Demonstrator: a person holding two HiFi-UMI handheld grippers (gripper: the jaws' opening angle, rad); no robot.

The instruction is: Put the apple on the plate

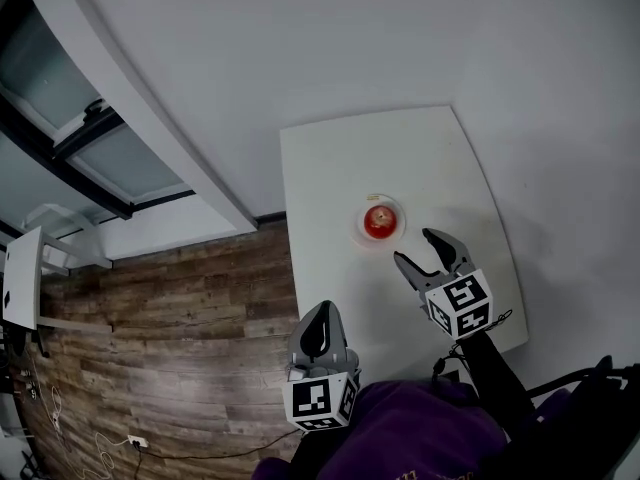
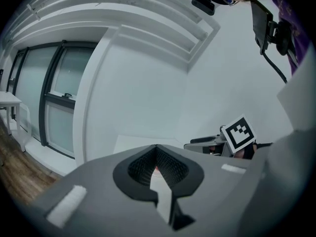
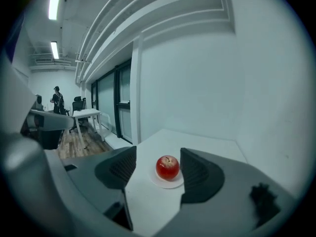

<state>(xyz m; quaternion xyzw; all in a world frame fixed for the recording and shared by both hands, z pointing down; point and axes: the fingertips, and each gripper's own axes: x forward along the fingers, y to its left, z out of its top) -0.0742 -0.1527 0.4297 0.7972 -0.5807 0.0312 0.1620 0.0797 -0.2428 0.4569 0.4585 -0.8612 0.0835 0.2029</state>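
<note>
Apple (image 1: 379, 220) on plate (image 1: 358, 231), on counter (image 1: 340, 158). Right claw (image 1: 413, 246) apart, empty, near plate. Left claw (image 1: 323, 310) together.

A glossy red apple (image 3: 168, 167) sits upright, stem up, on a small round white plate (image 3: 169, 183) just right of centre in the head view, on the white desk (image 1: 330, 168).

The left gripper (image 1: 323, 313) and right gripper (image 1: 415, 246) are grey with black ribbed jaws. Each bears a white cube (image 1: 458, 304) with black square markers. The person wears a purple garment (image 1: 420, 430). A thin black cable (image 1: 497, 319) loops beside the right cube.
</note>
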